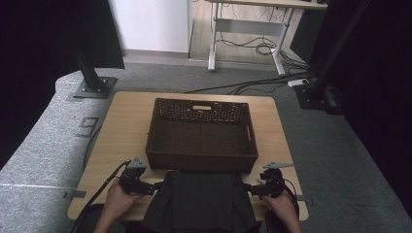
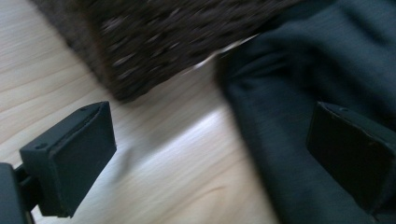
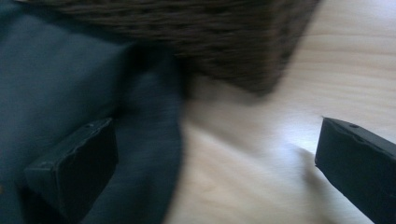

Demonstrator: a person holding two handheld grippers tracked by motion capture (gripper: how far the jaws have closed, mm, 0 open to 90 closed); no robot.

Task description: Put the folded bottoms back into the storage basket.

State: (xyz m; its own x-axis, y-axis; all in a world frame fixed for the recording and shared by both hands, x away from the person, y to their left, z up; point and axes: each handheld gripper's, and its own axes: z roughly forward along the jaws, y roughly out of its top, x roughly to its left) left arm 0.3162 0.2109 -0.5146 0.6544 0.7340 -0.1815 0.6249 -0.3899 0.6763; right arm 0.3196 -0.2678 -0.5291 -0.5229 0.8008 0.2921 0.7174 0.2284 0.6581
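On the wooden table (image 1: 124, 121), the left gripper (image 1: 154, 186) sits at the left edge of a dark folded garment (image 1: 200, 199), its jaws spread wide: one over bare wood, the other over the cloth, neither pinching it. The garment lies at the table's near edge, just in front of a brown wicker basket (image 1: 201, 162), its far edge touching the basket's front wall. At the cloth's right edge, the right gripper (image 1: 247, 188) likewise stands open, one jaw over fabric, one over wood.
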